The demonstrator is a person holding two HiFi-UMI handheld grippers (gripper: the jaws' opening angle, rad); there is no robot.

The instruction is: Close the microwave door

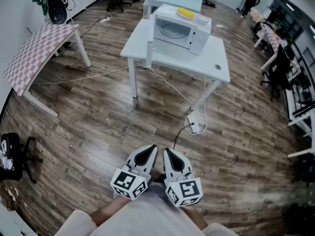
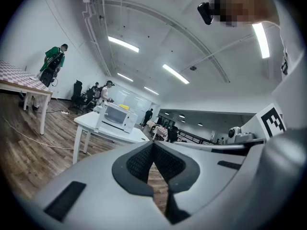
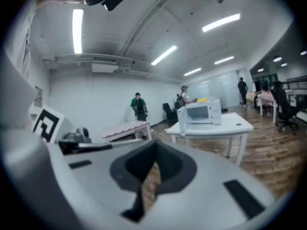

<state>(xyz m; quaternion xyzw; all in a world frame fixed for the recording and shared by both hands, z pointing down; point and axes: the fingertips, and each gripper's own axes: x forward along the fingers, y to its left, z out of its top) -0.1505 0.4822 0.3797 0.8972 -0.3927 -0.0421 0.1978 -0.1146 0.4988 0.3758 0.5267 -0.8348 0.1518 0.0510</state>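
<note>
A white microwave (image 1: 179, 28) stands on a white table (image 1: 216, 58) far ahead, its door (image 1: 149, 53) swung open to the left and the cavity showing. A yellow object (image 1: 185, 12) lies on top of it. Both grippers are held low against the person's body, well short of the table. The left gripper (image 1: 149, 150) and the right gripper (image 1: 169, 153) point forward side by side, jaws closed and empty. The left gripper view shows its gripper (image 2: 153, 145) with the microwave (image 2: 117, 116) small in the distance. Past the right gripper (image 3: 154, 150), the microwave (image 3: 204, 111) is seen with its door (image 3: 182, 115) open.
A tilted checkered table (image 1: 39, 48) stands at the left. A power strip (image 1: 196, 123) and cables lie on the wood floor in front of the microwave table. A black chair (image 1: 12, 154) is at the near left, and desks and office chairs (image 1: 278, 70) line the right.
</note>
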